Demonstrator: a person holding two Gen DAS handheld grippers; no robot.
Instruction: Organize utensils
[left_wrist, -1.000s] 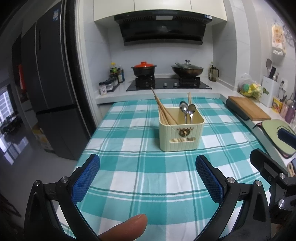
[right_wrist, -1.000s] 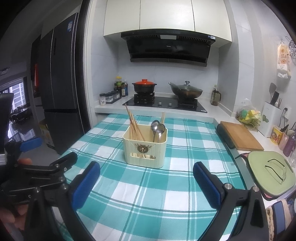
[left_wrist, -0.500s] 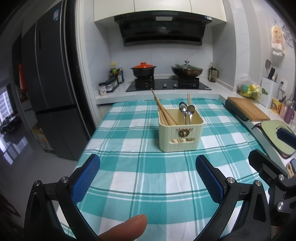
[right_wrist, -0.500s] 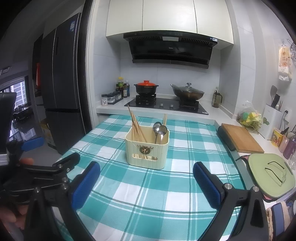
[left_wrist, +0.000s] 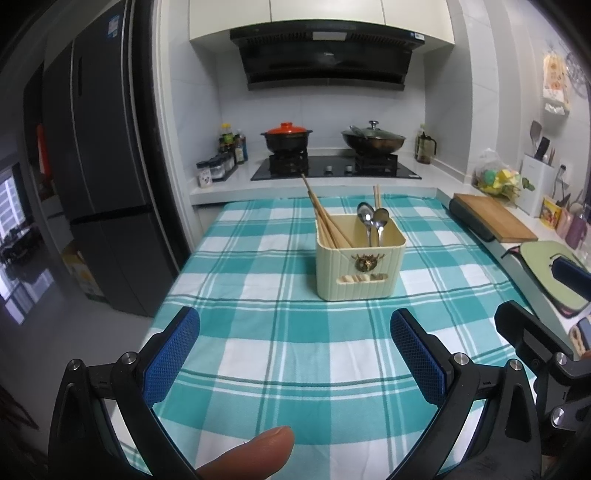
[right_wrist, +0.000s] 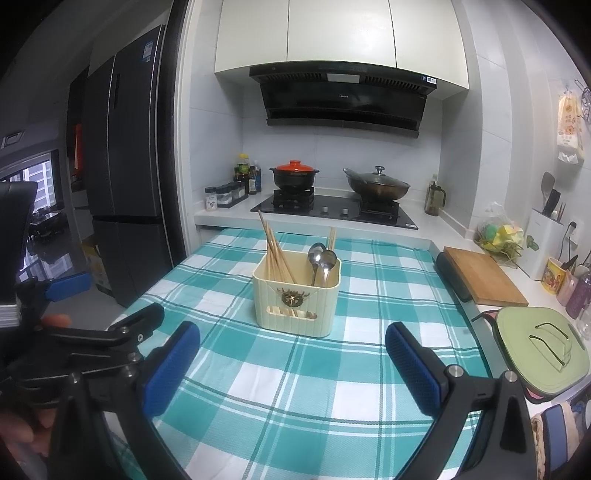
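A cream utensil holder (left_wrist: 360, 267) stands upright on the teal checked tablecloth (left_wrist: 295, 350). It holds several wooden chopsticks (left_wrist: 325, 221) on its left and two metal spoons (left_wrist: 371, 221) on its right. It also shows in the right wrist view (right_wrist: 297, 297) with chopsticks (right_wrist: 275, 256) and spoons (right_wrist: 321, 262). My left gripper (left_wrist: 293, 332) is open and empty, held well short of the holder. My right gripper (right_wrist: 291, 343) is open and empty, also short of it.
A stove (left_wrist: 334, 168) with a red-lidded pot (left_wrist: 287, 134) and a wok (left_wrist: 373, 138) sits behind the table. A wooden cutting board (left_wrist: 493, 218) and a green lid (right_wrist: 537, 350) lie on the right counter. A dark fridge (left_wrist: 99, 166) stands left.
Both grippers have drawn back slightly and risen a little, so the holder sits a bit farther away. Nothing on the table has moved.
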